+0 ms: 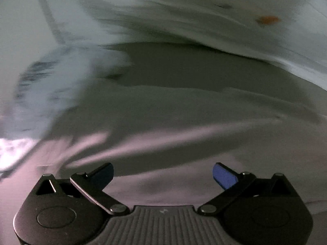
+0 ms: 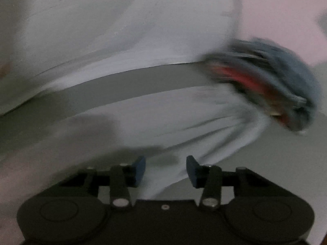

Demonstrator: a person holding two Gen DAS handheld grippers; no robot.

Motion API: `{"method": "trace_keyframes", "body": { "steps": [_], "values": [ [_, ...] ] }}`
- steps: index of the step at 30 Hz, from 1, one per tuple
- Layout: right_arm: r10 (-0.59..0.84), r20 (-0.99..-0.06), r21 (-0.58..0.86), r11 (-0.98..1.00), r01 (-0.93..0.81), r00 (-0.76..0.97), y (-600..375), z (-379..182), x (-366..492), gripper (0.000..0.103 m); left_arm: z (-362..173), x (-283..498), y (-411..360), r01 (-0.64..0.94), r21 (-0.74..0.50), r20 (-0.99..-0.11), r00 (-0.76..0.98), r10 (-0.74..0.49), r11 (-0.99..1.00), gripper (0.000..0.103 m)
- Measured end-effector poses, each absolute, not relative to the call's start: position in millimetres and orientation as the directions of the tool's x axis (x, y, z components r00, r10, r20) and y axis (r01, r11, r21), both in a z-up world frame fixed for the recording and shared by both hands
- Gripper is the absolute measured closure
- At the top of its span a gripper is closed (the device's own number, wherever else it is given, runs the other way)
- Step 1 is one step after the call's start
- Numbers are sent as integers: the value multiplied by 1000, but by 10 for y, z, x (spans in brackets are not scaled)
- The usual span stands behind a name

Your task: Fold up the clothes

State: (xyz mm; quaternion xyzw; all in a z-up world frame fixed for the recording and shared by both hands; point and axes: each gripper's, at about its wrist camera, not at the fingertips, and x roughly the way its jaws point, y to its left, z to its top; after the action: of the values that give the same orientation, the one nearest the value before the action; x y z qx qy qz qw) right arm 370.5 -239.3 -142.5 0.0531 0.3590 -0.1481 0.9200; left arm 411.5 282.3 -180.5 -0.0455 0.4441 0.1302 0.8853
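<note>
the left gripper [image 1: 163, 173] stands wide with nothing between its blue pads, over pale cloth. the right gripper [image 2: 166, 170] is half closed around a strip of the white fabric garment [image 2: 204, 134], which runs toward two o'clock; pad contact is too blurred to tell. a blurred blue and red cloth bundle [image 2: 271, 81] lies at two o'clock.

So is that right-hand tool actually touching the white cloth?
Cannot tell. In the right wrist view the white cloth runs between the right tool and its blue pads, but motion blur hides whether they press on it.
</note>
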Motion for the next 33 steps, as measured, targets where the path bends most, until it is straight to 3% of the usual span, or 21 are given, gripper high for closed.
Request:
{"method": "trace_keyframes", "body": {
  "steps": [4, 10, 17, 19, 22, 24, 28, 30, 33],
  "values": [
    [-70, -694, -54, 997, 45, 717, -1271, -1467, 3597, 61, -1844, 3803, 3387, -377, 32, -781, 569, 259, 926, 1],
    [118, -716, -193, 914, -357, 689, -140, -1494, 3471, 53, -2133, 3710, 3864, -477, -60, -798, 551, 245, 877, 1],
    [128, -761, -266, 833, -485, 636, 217, -1516, 3509, 53, -2256, 3766, 3939, -566, -172, -735, 619, 278, 807, 2],
    [119, -775, -260, 835, -485, 621, 238, -1519, 3536, 52, -2273, 3787, 3910, -575, -143, -716, 622, 317, 806, 8],
    [101, -791, -248, 848, -468, 603, 229, -1532, 3581, 51, -2276, 3807, 3864, -571, -77, -700, 615, 364, 817, 34],
    [94, -799, -241, 856, -458, 595, 248, -1547, 3616, 51, -2264, 3814, 3858, -565, -63, -693, 618, 371, 823, 59],
    [90, -806, -235, 859, -455, 586, 268, -1601, 3673, 51, -2215, 3860, 3885, -546, -99, -708, 626, 327, 832, 89],
    [92, -805, -231, 861, -452, 586, 256, -1601, 3669, 51, -2182, 3898, 3893, -543, -120, -720, 624, 304, 831, 95],
    [91, -800, -225, 871, -437, 594, 213, -1589, 3669, 51, -2056, 3938, 3885, -521, -195, -707, 662, 250, 831, 96]
  ]
}}
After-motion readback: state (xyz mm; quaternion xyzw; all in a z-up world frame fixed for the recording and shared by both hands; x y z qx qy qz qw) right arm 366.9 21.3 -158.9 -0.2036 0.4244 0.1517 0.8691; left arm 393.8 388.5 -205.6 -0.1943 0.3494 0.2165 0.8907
